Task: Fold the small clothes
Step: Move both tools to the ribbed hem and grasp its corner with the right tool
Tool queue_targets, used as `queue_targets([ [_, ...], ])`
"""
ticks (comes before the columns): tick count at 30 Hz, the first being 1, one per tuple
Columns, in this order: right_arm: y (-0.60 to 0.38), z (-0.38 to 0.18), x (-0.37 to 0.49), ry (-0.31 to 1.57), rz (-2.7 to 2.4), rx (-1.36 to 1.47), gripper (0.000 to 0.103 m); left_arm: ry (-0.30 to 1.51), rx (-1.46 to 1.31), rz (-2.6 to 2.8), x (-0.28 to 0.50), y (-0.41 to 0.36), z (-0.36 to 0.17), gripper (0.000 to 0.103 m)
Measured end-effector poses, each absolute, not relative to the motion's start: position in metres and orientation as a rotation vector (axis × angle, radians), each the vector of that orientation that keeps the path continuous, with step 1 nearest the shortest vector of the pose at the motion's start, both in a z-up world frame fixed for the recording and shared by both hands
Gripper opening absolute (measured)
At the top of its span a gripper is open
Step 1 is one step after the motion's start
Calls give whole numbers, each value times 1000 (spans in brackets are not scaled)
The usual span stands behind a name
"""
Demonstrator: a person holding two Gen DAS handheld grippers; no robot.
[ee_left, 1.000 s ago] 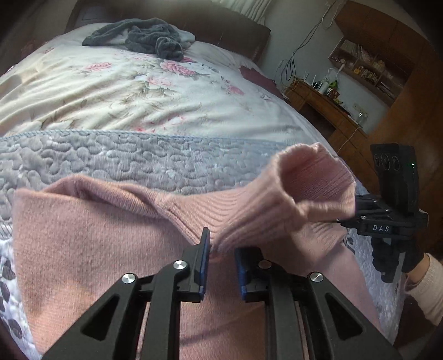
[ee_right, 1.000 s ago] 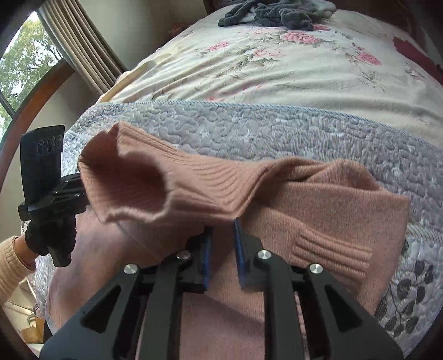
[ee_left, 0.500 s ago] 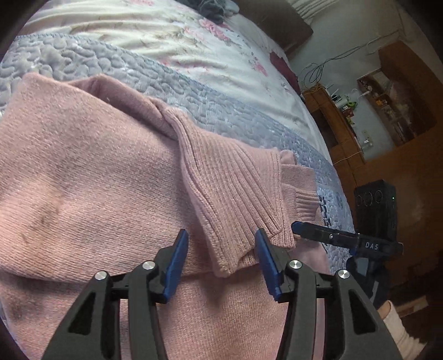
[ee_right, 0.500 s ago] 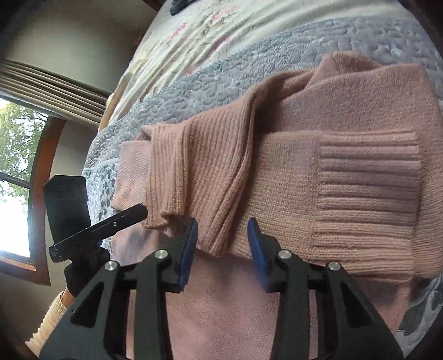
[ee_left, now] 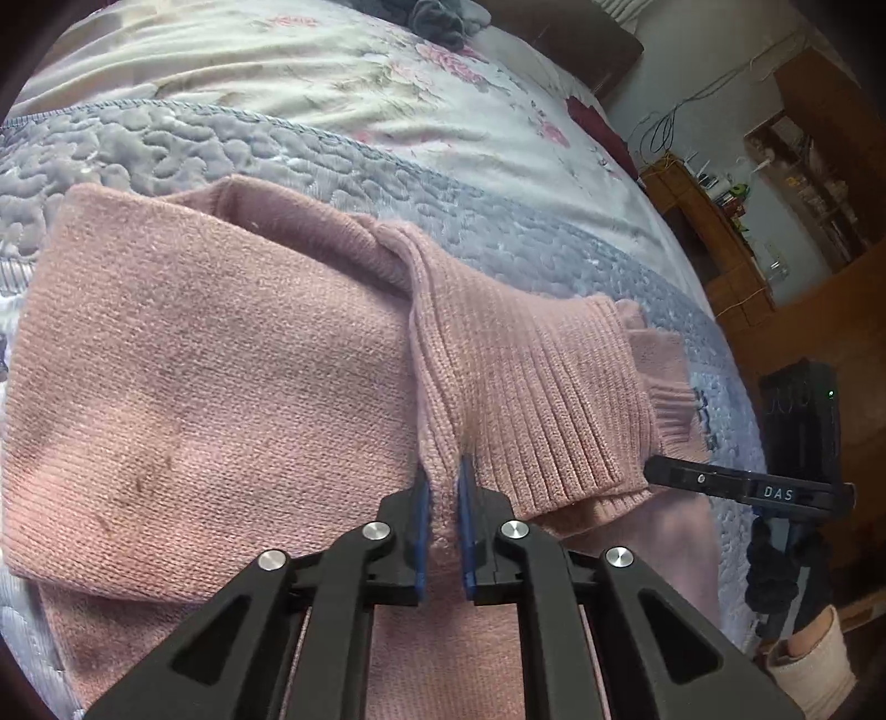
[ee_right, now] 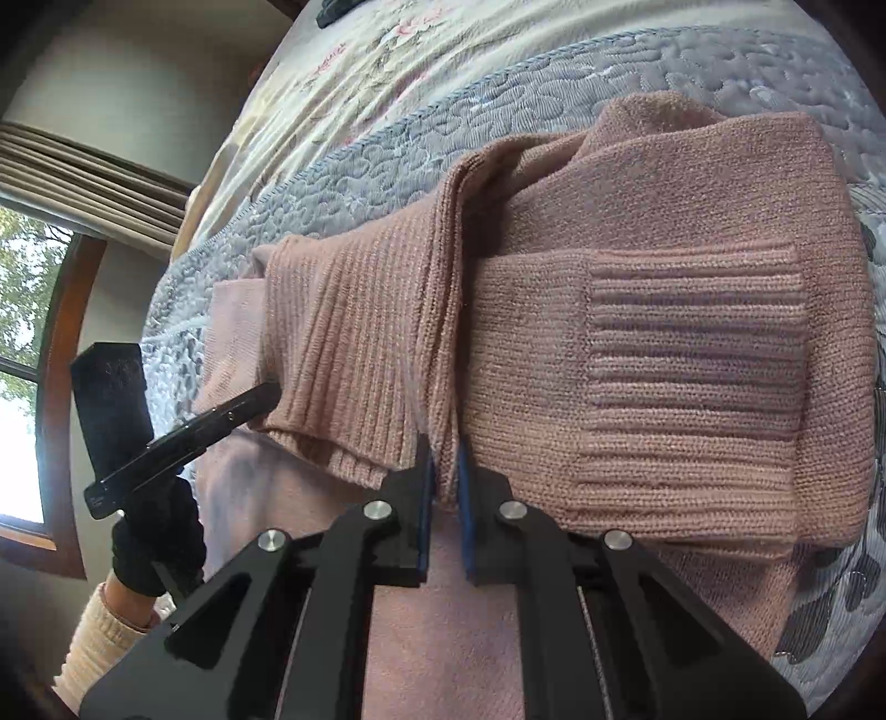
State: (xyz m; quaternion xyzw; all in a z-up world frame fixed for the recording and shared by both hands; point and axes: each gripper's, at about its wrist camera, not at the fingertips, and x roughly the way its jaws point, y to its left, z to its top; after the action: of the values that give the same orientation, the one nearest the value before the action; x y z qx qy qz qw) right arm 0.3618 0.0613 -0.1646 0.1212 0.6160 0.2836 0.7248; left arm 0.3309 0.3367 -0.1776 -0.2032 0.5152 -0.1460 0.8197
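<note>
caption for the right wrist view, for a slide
Right gripper pinches the ribbed edge of a pink sweater on a quilted bed.

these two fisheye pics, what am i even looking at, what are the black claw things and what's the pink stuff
No robot here: a person holds a two-finger clamp tool in each hand, and each tool carries a wide-angle camera looking forward along its fingers. One picture comes from the left gripper, the other from the right gripper.

The pink stuff is a knitted sweater lying partly folded on a bed, on a grey quilted blanket over a floral bedspread. Each gripper is shut on a ribbed fold of the sweater near its edge.

Each camera also catches the other tool at the side, so in the left view the right one appears held in a black-gloved hand. A dark pile of clothes sits far up the bed.
</note>
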Motion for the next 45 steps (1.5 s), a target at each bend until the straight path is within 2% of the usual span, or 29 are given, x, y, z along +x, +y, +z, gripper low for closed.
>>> queue_targets([
  [5,60,-171,359,1346,618,265,7,1090,-460,-292,325,341,-176,14],
  [7,55,-161,352,1316,624,257,16,1096,-404,-261,316,338,-166,16],
  [9,46,-147,337,1281,612,237,22,1091,-344,-222,297,334,-152,27],
  [10,39,-140,327,1270,609,233,22,1084,-327,-208,283,334,-144,38],
  [11,34,-133,314,1256,610,232,22,1076,-315,-199,267,335,-138,44],
  [13,21,-119,280,1231,581,205,27,1070,-280,-168,230,337,-127,47],
  [15,9,-107,237,1204,543,172,34,1074,-253,-130,189,343,-120,48],
  [18,-5,-96,173,1186,480,106,35,1102,-216,-50,123,347,-115,52],
  [22,-32,-87,94,1197,427,109,42,1132,-185,30,45,357,-108,53],
  [24,-44,-82,62,1201,407,115,42,1144,-211,43,14,364,-106,57],
  [27,-56,-80,26,1201,387,125,48,1152,-196,78,-18,370,-106,57],
  [33,-72,-98,-5,1246,348,123,48,1163,-216,68,-47,375,-109,57],
  [45,-75,-148,-1,1347,314,167,49,1229,-326,82,-51,382,-145,59],
])
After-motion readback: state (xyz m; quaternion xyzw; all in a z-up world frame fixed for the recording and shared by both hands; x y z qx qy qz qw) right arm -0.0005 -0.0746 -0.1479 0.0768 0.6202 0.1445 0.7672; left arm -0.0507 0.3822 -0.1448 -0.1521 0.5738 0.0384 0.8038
